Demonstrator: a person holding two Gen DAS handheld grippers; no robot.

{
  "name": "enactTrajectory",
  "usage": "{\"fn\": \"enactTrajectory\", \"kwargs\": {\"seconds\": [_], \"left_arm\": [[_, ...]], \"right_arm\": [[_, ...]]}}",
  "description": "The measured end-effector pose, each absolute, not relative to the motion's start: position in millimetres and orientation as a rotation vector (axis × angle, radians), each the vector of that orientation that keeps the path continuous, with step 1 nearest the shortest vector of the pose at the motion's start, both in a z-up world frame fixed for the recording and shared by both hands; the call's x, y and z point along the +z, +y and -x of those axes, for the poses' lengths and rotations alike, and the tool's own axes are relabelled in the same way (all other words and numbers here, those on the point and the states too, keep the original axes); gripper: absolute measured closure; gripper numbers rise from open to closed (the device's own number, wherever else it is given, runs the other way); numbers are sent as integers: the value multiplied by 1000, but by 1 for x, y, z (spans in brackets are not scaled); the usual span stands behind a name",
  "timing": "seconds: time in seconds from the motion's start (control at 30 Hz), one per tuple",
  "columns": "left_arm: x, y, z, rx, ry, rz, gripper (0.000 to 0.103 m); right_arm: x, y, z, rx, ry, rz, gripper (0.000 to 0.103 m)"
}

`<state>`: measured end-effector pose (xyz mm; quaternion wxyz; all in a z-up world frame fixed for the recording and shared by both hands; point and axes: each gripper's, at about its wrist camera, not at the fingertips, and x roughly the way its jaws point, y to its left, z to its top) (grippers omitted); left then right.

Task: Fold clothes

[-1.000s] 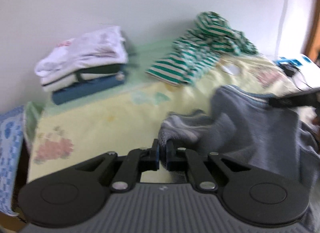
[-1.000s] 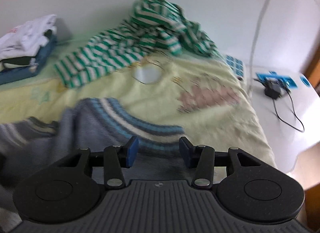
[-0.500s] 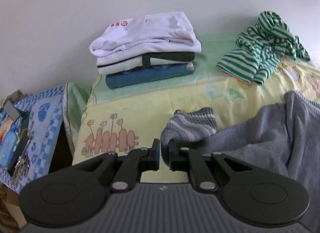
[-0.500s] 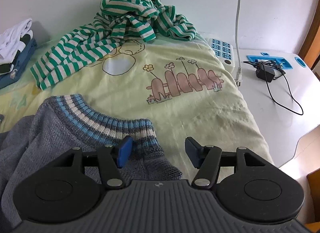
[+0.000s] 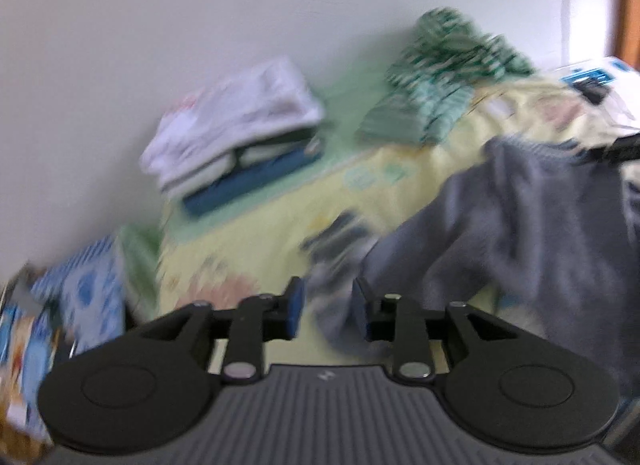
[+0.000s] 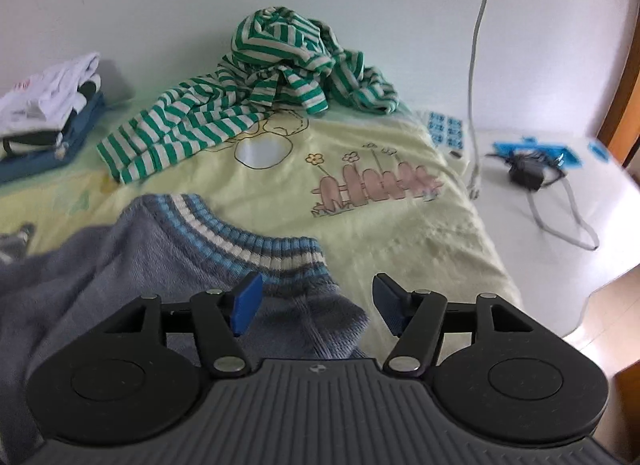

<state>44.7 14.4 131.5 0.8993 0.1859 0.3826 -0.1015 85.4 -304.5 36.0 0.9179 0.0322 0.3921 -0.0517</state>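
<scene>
A: Right at the lens, the left gripper (image 5: 326,307) has its jaws opening. A fold of the grey sweater (image 5: 520,217) sits between them, the pads no longer pinching it.

B: And the right gripper (image 6: 316,307) stands wide, holding nothing, with the sweater's striped hem (image 6: 256,241) lying loose under its fingers on the yellow blanket (image 6: 400,241).

A: So I'd call this the let-go after laying the sweater out flat. The next move likely calls for fresh grips on a sleeve or a side edge to bring it over the body.

B: Further back, the green striped top (image 6: 248,105) lies crumpled by the wall, not yet folded.

A: And at far left sits the stack of folded clothes (image 5: 236,133). No basket or box shows; that stack is the only pile.
</scene>
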Motion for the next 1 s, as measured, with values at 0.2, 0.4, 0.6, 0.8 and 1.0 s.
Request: {"fn": "enactTrajectory", "kwargs": {"seconds": [0.2,0.4,0.6,0.8,1.0], "left_arm": [[101,-51,-107,-447,748,-416,51],[52,-80,-158,-589,826,-426,54],[29,-80,-180,-661,915,-364,44],[21,-85,-183,-717,950,-313,43],[15,-86,-183,-705,933,-333,32]], "right_arm": [[34,-325,-76,-155,822,-165,42],[37,-329,-67,-132,810,-125,42],[30,-322,-78,-119,816,-86,40],[19,-328,-95,-167,846,-145,38],[13,-323,-112,-162,848,-122,35]]}}
